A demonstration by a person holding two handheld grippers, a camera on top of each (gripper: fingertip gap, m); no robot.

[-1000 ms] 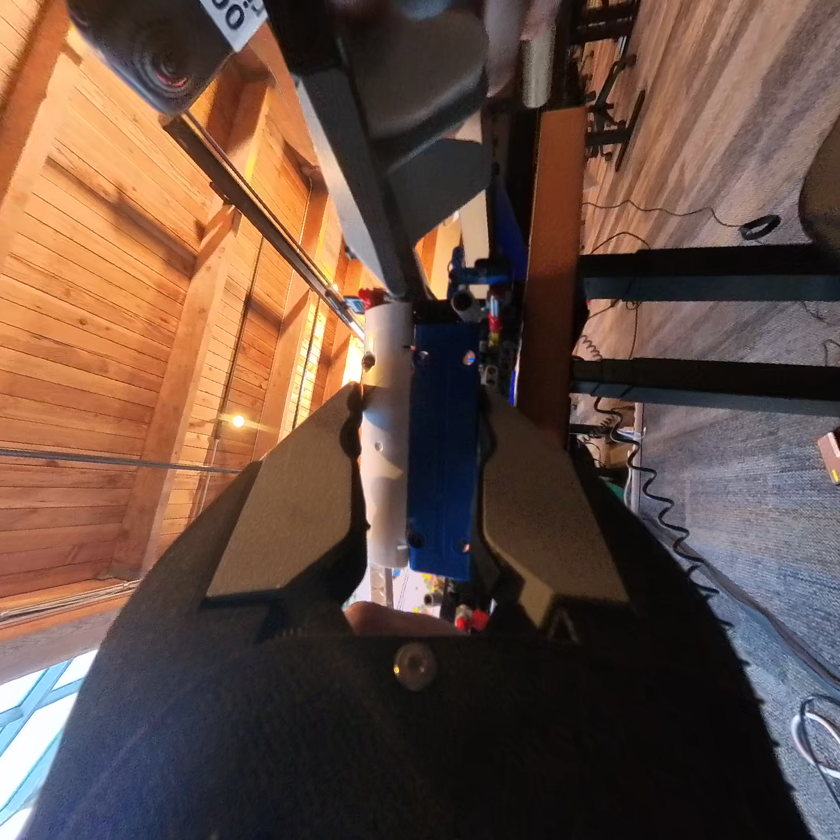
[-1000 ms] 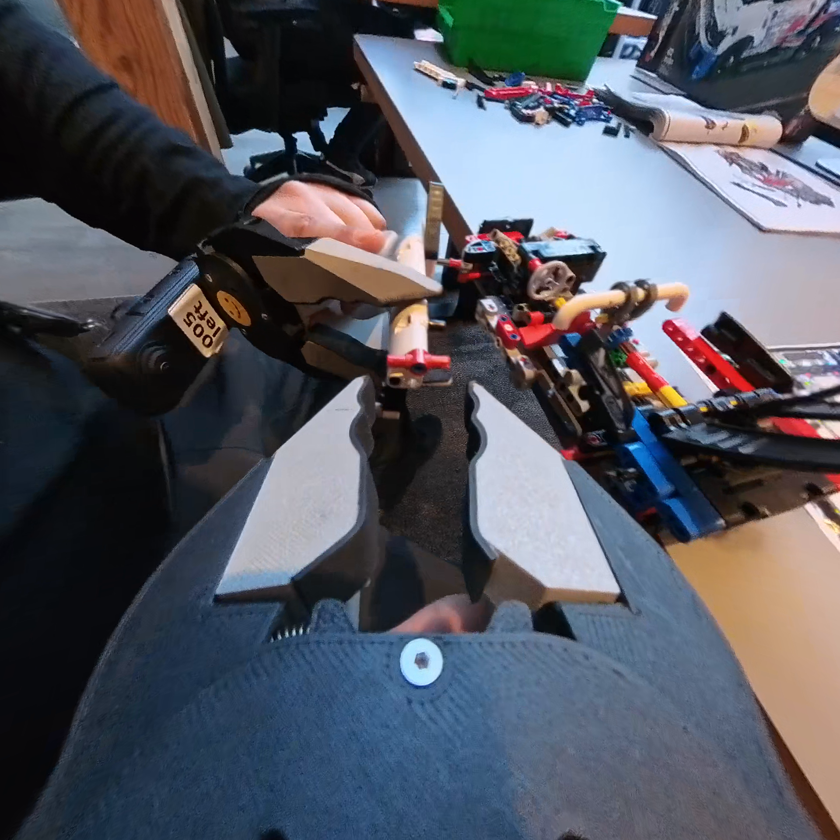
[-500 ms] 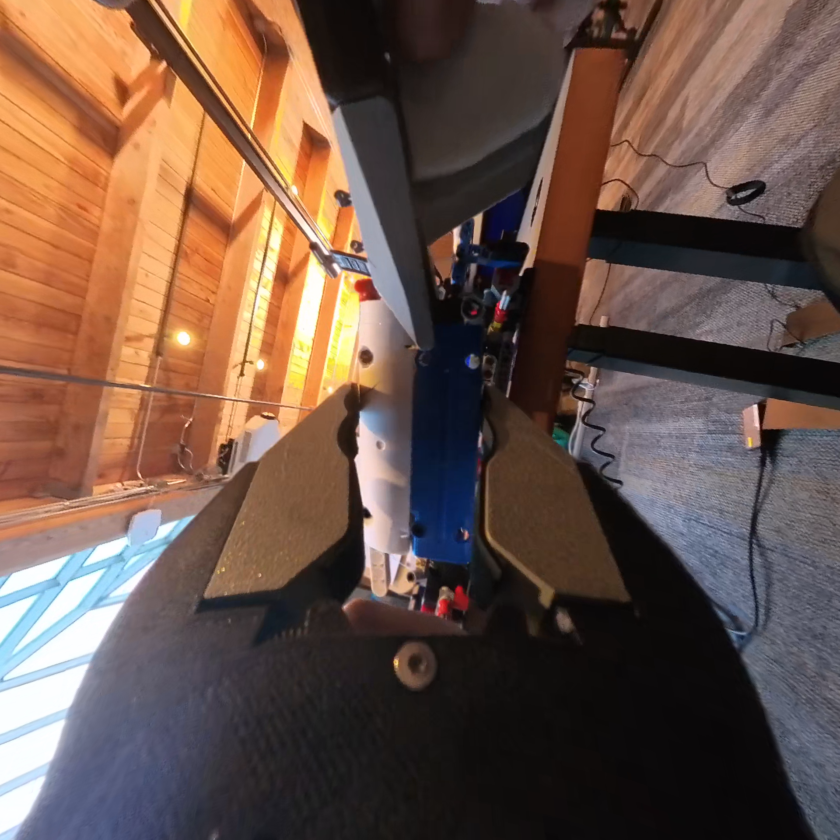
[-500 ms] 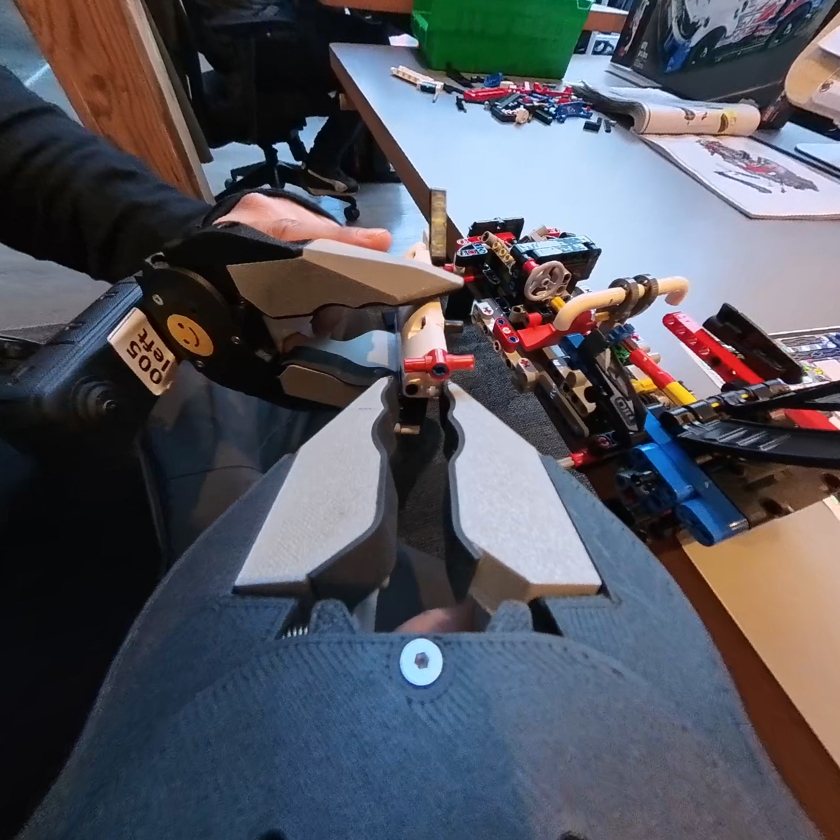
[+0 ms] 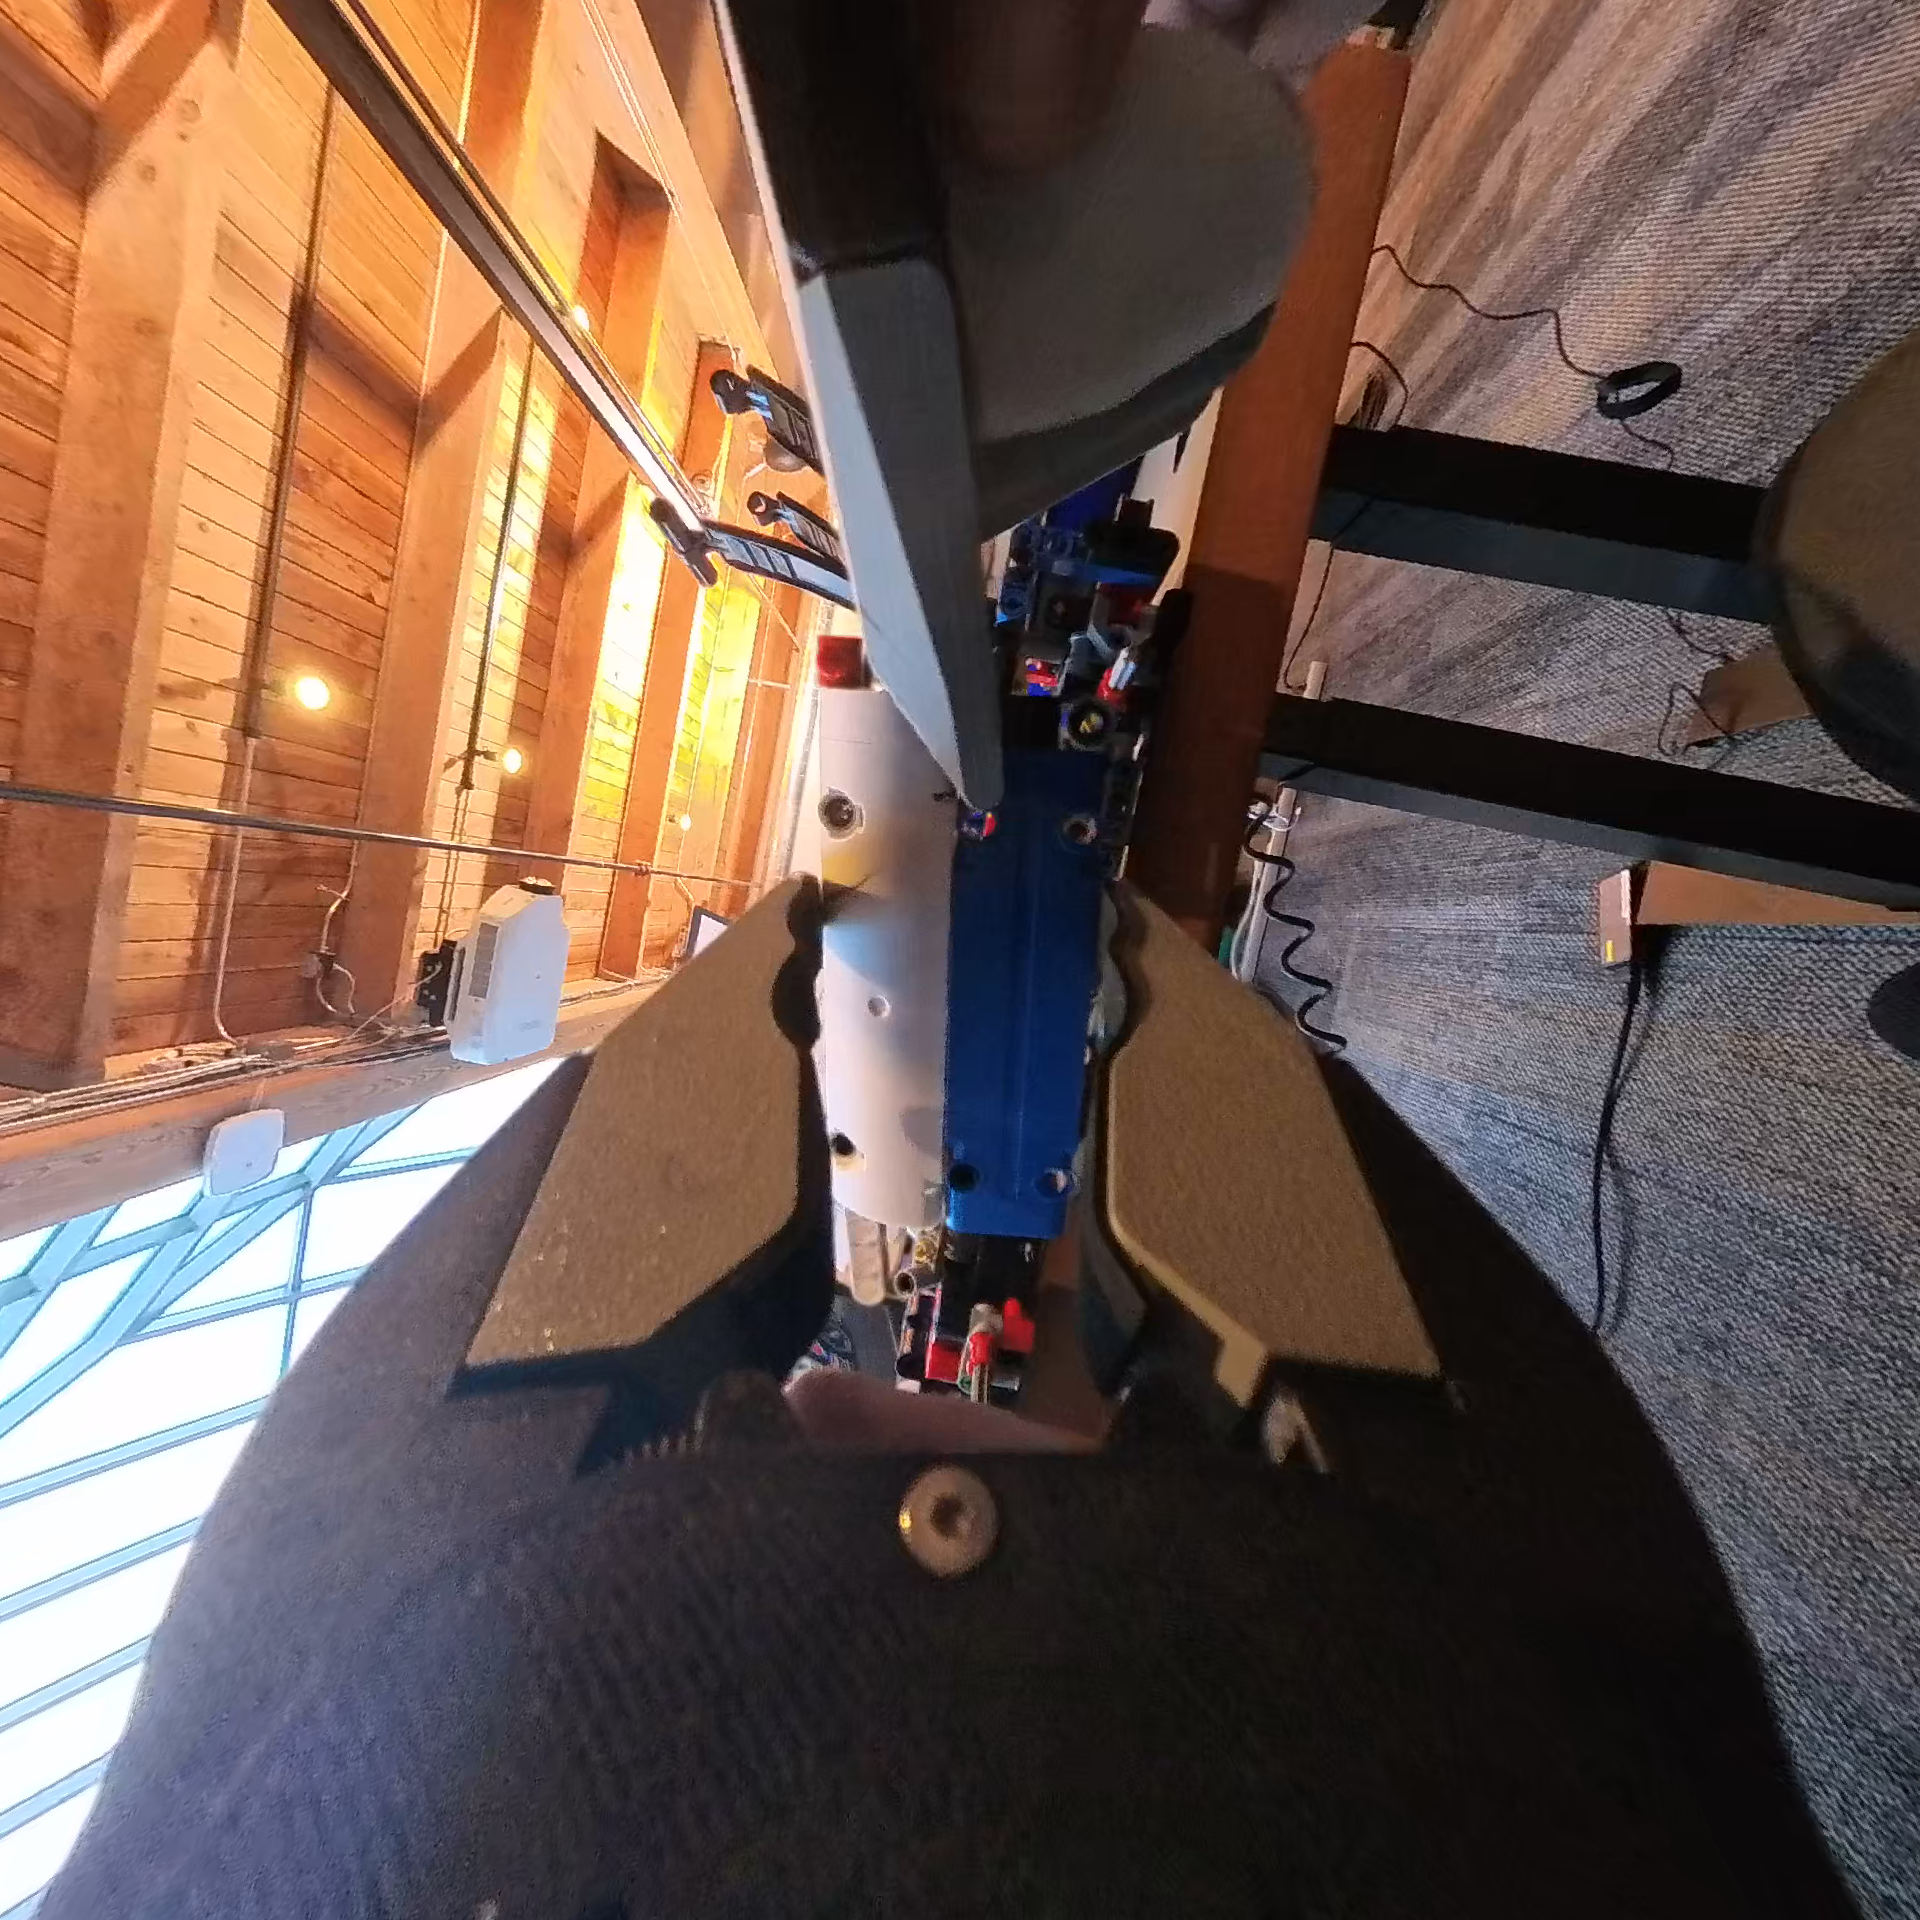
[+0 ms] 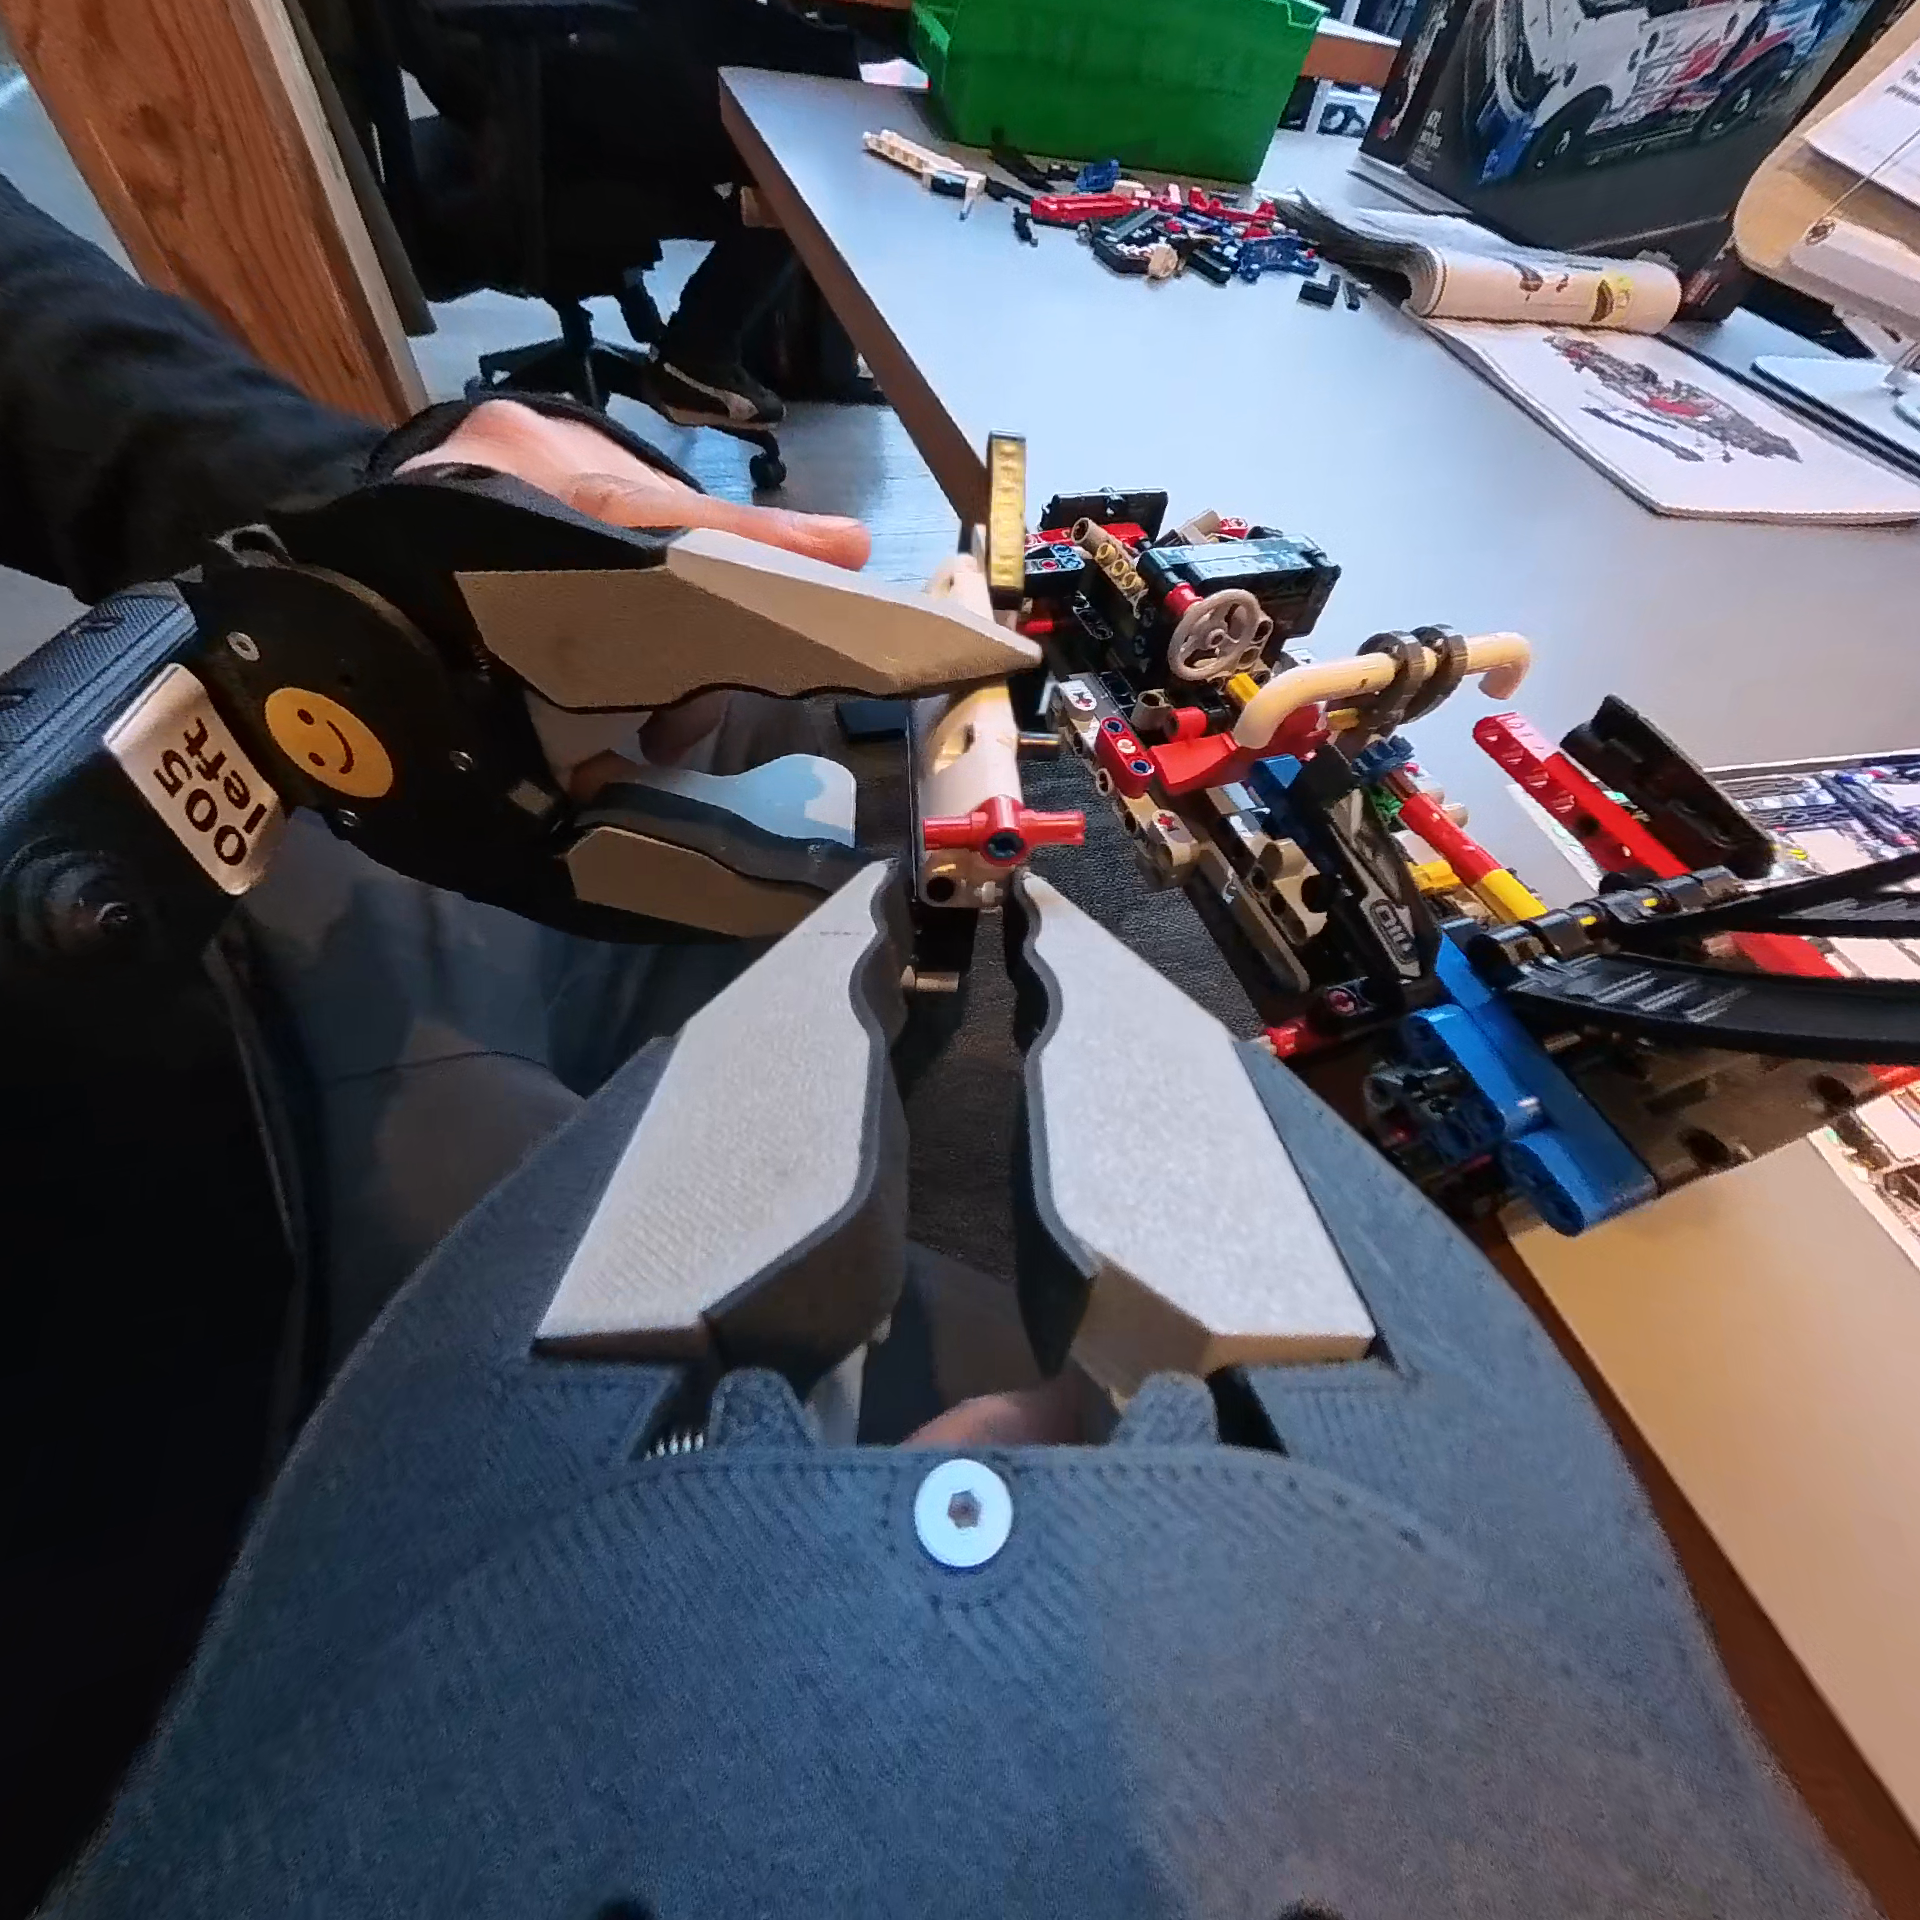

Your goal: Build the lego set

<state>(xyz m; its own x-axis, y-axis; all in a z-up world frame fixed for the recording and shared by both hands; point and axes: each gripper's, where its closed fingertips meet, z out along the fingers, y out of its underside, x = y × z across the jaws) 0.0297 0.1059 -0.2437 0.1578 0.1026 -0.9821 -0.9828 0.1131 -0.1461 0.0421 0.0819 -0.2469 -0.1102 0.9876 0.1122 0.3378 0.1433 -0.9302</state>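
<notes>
My left gripper (image 5: 961,904) is shut on a lego sub-assembly with a white panel (image 5: 883,997) and a blue panel (image 5: 1023,997) side by side. In the right wrist view it (image 6: 956,758) holds that piece (image 6: 971,748) off the table's near edge, next to the large lego model (image 6: 1299,779). A red cross connector (image 6: 1003,826) sits at the piece's near end. My right gripper (image 6: 951,904) has its fingers drawn to a narrow gap around that near end. One of its fingers (image 5: 894,499) reaches the seam between the panels.
The grey table (image 6: 1247,416) carries a green bin (image 6: 1101,83), loose bricks (image 6: 1164,218), an open instruction booklet (image 6: 1538,281) and the set's box (image 6: 1610,94). An office chair (image 6: 623,312) and a wooden post (image 6: 208,187) stand to the left. Table legs (image 5: 1558,790) and carpet lie below.
My right gripper has moved up to the near end of the held piece and its fingers have narrowed. My left gripper has kept its hold and tilted slightly.
</notes>
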